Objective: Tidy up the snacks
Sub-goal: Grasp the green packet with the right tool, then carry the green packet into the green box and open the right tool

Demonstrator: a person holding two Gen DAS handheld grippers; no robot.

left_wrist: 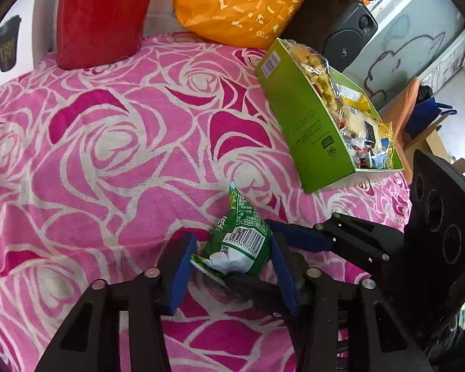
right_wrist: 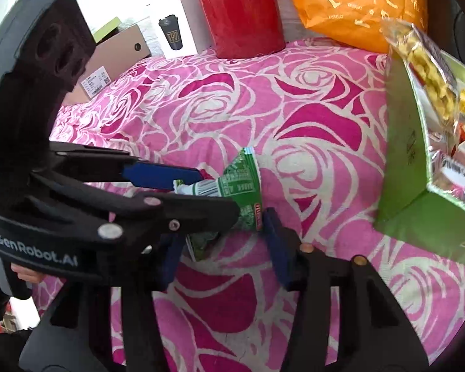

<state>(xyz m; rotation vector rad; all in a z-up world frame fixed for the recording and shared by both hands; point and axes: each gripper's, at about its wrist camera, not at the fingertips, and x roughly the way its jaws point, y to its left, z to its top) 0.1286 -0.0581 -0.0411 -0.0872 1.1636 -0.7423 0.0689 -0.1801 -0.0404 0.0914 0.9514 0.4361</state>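
A green snack packet (left_wrist: 238,241) with a barcode is held just above the pink rose blanket (left_wrist: 108,142). My left gripper (left_wrist: 234,263) is shut on the packet, with a blue pad pressed against each side. In the right wrist view the left gripper (right_wrist: 217,190) comes in from the left and pinches the packet (right_wrist: 241,179) at its white end. My right gripper (right_wrist: 224,252) is open, its fingers standing either side of the packet's lower corner. To the right sits an open green box (left_wrist: 307,117), tilted and full of several snack bags (left_wrist: 350,114). The box (right_wrist: 406,161) stands close on the right.
At the back lie a red cushion (left_wrist: 99,15), an orange bag (left_wrist: 238,3) and a black speaker (left_wrist: 341,31). A white carton with a cup picture (right_wrist: 170,34) and a cardboard box (right_wrist: 117,59) stand beyond the blanket's left edge. A hand (right_wrist: 24,274) grips the left gripper's handle.
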